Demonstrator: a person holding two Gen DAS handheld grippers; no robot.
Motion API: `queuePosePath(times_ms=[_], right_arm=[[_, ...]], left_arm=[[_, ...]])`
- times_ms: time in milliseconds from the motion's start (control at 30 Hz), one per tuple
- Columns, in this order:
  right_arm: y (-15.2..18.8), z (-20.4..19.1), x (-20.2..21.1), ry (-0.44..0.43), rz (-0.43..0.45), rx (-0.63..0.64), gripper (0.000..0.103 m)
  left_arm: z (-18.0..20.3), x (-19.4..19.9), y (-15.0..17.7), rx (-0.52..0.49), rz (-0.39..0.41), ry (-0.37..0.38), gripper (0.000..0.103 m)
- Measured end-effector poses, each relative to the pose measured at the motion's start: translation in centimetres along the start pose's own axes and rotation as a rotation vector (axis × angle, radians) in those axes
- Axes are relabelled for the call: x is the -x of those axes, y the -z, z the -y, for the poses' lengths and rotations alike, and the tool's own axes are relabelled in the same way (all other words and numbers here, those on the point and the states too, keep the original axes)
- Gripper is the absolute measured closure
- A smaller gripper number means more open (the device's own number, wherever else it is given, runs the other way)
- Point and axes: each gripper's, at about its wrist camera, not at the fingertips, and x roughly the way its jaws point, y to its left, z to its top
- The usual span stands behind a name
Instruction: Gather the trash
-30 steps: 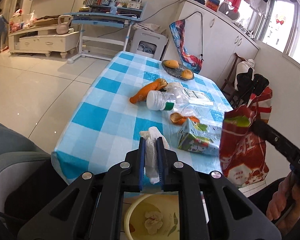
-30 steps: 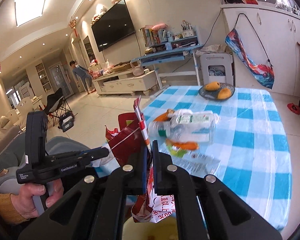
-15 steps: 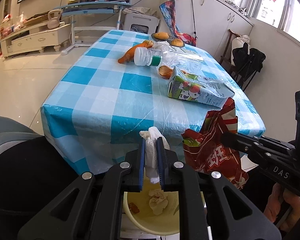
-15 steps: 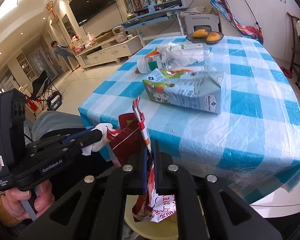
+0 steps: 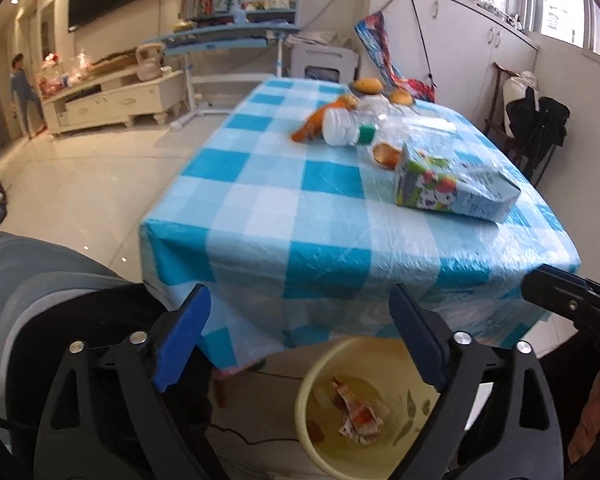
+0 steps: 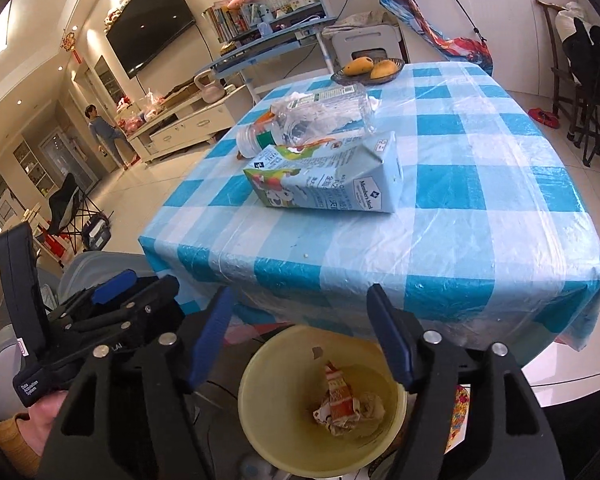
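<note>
Blue-and-white checked plastic is covering the desk [image 6: 480, 208], and its cloth is hanging down over the near edge. On top, the milk carton [image 6: 332, 184] is lying on its side near that edge. Behind the carton, a crushed clear water bottle [image 6: 312, 116] with a white cap is lying just beside it. A piece of orange peel [image 5: 384, 154] is sitting between the two in the left wrist view, and something long and orange [image 5: 316, 124] is lying at the bottle's cap end, too blurred to name. A dark dish with mangoes [image 6: 370, 68] is sitting at the far end of the desk.

Below the near edge of the desk, on the floor, a pale yellow trash bin [image 6: 260, 380] is standing open. A crumpled red-and-white wrapper [image 6: 340, 400] is lying at its bottom, with a wad of tissue [image 6: 370, 406] pressed against it.

Both pairs of tongs are hanging over the bin. The left tongs [image 5: 300, 336] are spreading apart, blue pads wide, with nothing between them. The right tongs [image 6: 300, 336] are spreading too, and nothing is between their pads either. A hand [image 6: 46, 414] with a mustard cuff is gripping the left handle.
</note>
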Motion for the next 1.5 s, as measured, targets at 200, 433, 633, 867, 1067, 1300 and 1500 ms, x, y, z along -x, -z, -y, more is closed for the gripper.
queuePosePath(times_ms=[200, 433, 633, 867, 1067, 1300, 1500], right_arm=[[-0.1, -1.4, 0.2, 0.001, 0.034, 0.06, 0.025], [0.1, -2.7, -0.6, 0.014, 0.031, 0.132, 0.02], [0.6, -4.2, -0.8, 0.027, 0.037, 0.208, 0.019], [1.1, -5.4, -1.1, 0.035, 0.033, 0.27, 0.018], [1.2, -5.6, -1.1, 0.035, 0.035, 0.282, 0.017], [1.2, -5.7, -1.1, 0.035, 0.034, 0.282, 0.017], [1.1, -5.7, -1.2, 0.035, 0.037, 0.281, 0.017]], left_arm=[[-0.5, 0.7, -0.4, 0.01, 0.059, -0.069, 0.009], [-0.7, 0.4, -0.6, 0.012, 0.052, -0.08, 0.008], [-1.3, 0.4, -0.5, 0.042, 0.051, -0.083, 0.008], [-1.4, 0.2, -0.5, 0.053, 0.044, -0.082, 0.008], [-1.5, 0.0, -0.5, 0.062, 0.044, -0.082, 0.008], [-1.6, -0.1, -0.5, 0.069, 0.044, -0.085, 0.008], [-1.6, -0.1, -0.5, 0.072, 0.043, -0.086, 0.008]])
